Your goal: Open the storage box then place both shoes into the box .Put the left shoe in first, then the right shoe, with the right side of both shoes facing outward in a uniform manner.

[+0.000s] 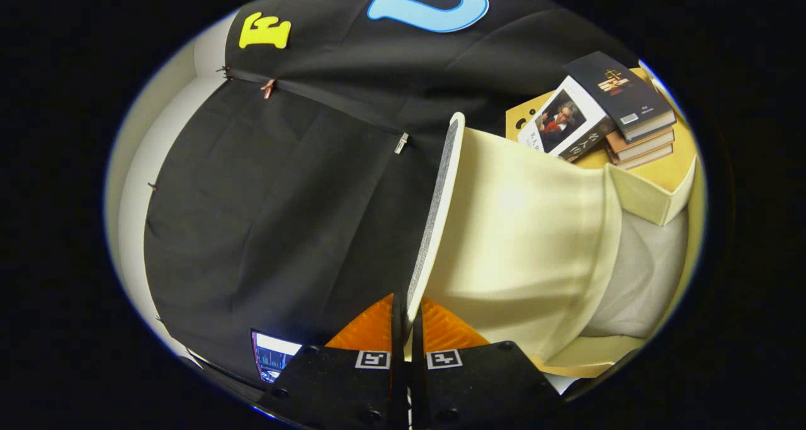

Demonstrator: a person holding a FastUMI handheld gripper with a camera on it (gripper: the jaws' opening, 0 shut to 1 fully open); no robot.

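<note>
The tool (pixel 406 329) is pinched on the lid (pixel 434 216) edge at lower centre, the box (pixel 535 241) open to its right. It should swing the lid fully back, keeping grip firm.

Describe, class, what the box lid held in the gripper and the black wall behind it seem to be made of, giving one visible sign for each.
Box lid: probably cardboard with a matte cream finish; it stands stiff and flat, with folded corner flaps and a thin edge pinched between the fingers of the gripper. Black wall: woven cloth, dull; it shows soft creases and is held by small clips.
</note>
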